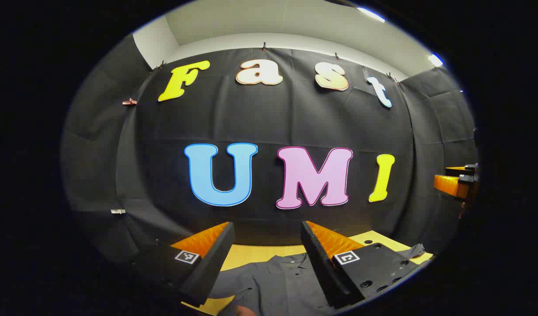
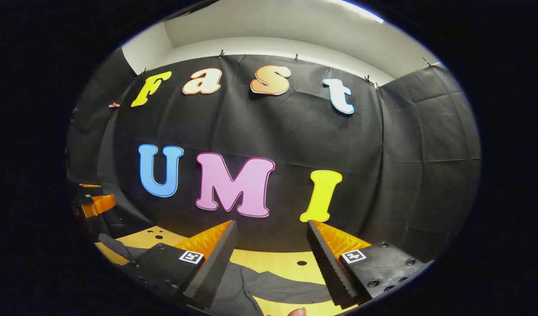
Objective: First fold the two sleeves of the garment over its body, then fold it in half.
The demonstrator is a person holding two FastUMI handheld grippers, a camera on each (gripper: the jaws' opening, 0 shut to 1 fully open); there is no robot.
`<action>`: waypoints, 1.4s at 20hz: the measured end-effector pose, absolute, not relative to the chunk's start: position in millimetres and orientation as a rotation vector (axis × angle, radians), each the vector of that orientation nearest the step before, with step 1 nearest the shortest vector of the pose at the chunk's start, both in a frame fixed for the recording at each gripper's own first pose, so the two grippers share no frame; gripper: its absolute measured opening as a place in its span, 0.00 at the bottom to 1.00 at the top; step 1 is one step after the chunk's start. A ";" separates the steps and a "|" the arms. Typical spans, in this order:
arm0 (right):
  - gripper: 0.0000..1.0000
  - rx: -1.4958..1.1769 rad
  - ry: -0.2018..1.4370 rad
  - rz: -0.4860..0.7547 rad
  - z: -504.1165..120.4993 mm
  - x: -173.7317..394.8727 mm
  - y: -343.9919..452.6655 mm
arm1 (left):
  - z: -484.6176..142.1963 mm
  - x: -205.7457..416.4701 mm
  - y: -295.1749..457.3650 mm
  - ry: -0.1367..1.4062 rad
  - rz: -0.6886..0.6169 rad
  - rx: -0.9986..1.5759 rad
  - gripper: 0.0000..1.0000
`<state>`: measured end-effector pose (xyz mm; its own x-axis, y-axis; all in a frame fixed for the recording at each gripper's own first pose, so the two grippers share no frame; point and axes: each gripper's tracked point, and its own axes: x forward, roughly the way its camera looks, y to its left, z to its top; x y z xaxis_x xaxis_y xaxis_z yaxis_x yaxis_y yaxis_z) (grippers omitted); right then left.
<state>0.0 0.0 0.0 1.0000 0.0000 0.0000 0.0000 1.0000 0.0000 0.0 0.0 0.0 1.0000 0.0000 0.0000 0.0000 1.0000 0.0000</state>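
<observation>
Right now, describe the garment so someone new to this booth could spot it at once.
Start at the yellow table in front of the black cloth wall. Lying flat on it is the garment, a dark grey shirt with its collar toward the wall and a sleeve stretched sideways. It is the sole fabric item on the tabletop.

A dark grey collared garment (image 1: 277, 285) lies flat on the yellow table (image 1: 256, 253).

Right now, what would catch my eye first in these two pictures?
Probably the open left gripper, held up over a dark shirt spread on the yellow table. In the right gripper view, the right gripper, also open, hangs above a sleeve lying across the table, with the left gripper off at the left edge.
</observation>
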 end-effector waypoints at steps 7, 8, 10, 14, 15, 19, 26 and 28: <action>0.98 0.000 0.006 -0.002 -5.3 4.6 -4.6 | -0.2 7.1 -14.2 0.001 -0.016 0.006 0.96; 0.98 0.003 0.008 -0.006 -6.0 4.6 -6.1 | -1.5 8.3 -15.8 0.003 -0.018 0.008 0.96; 0.98 -0.001 0.009 -0.015 -6.0 4.8 -9.0 | -2.6 9.0 -19.2 0.005 -0.025 0.009 0.95; 1.00 -0.003 0.022 -0.027 -10.1 4.7 -18.3 | -5.0 12.6 -26.9 0.010 -0.038 0.003 0.96; 1.00 -0.004 0.026 -0.035 -12.8 6.0 -23.0 | -4.5 13.2 -28.4 0.010 -0.041 0.002 0.96; 0.97 -0.027 0.089 -0.089 -37.1 15.6 -59.6 | -7.4 13.5 -35.6 0.013 -0.053 0.008 0.96; 0.98 -0.017 0.235 -0.196 -118.7 31.7 -147.1 | -16.5 10.5 -46.9 0.046 -0.046 0.019 0.96; 0.98 -0.016 0.296 -0.223 -155.4 33.5 -171.4 | -21.1 9.7 -48.3 0.065 -0.036 0.004 0.96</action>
